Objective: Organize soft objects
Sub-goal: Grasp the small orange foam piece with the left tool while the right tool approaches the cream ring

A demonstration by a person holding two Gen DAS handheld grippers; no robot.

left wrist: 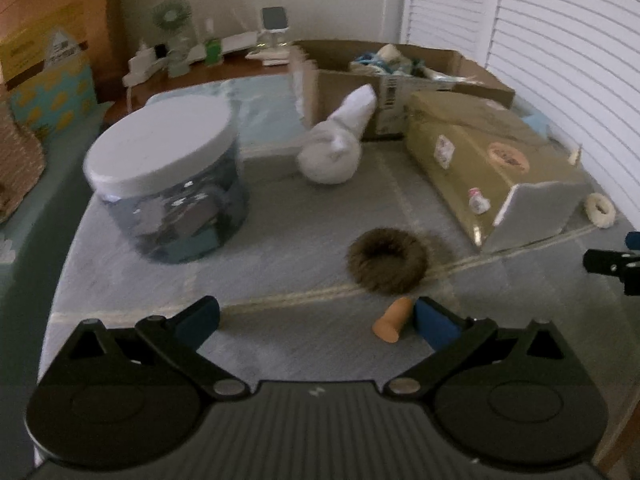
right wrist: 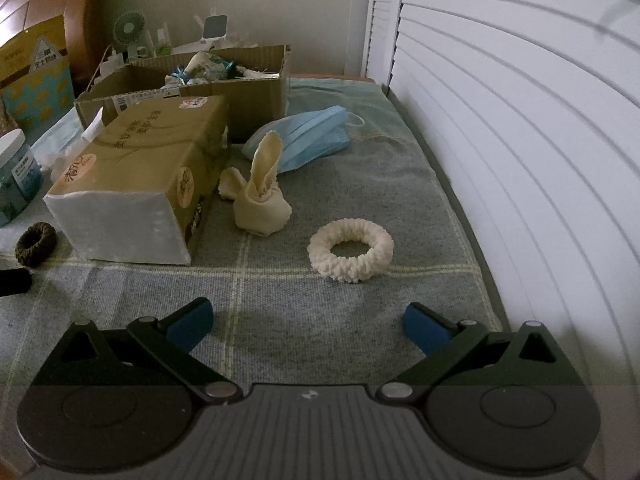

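Observation:
My left gripper (left wrist: pixel 316 318) is open and empty above the grey cloth. An orange foam earplug (left wrist: pixel 391 321) lies just inside its right finger. A dark brown scrunchie (left wrist: pixel 386 261) lies just beyond; it also shows in the right wrist view (right wrist: pixel 35 243). A white knotted cloth (left wrist: pixel 334 146) lies farther back. My right gripper (right wrist: pixel 308 322) is open and empty. A cream scrunchie (right wrist: pixel 351 255) lies ahead of it, a cream knotted cloth (right wrist: pixel 262 200) behind that, and blue face masks (right wrist: pixel 304 140) farther back. An open cardboard box (right wrist: pixel 184 92) holds several soft items.
A tissue pack (right wrist: pixel 136 184) lies on its side between the two areas. A white-lidded jar (left wrist: pixel 168 184) stands at the left. White louvered doors (right wrist: pixel 520 160) border the right side. A shelf with a small fan (left wrist: pixel 172 16) and bottles is at the back.

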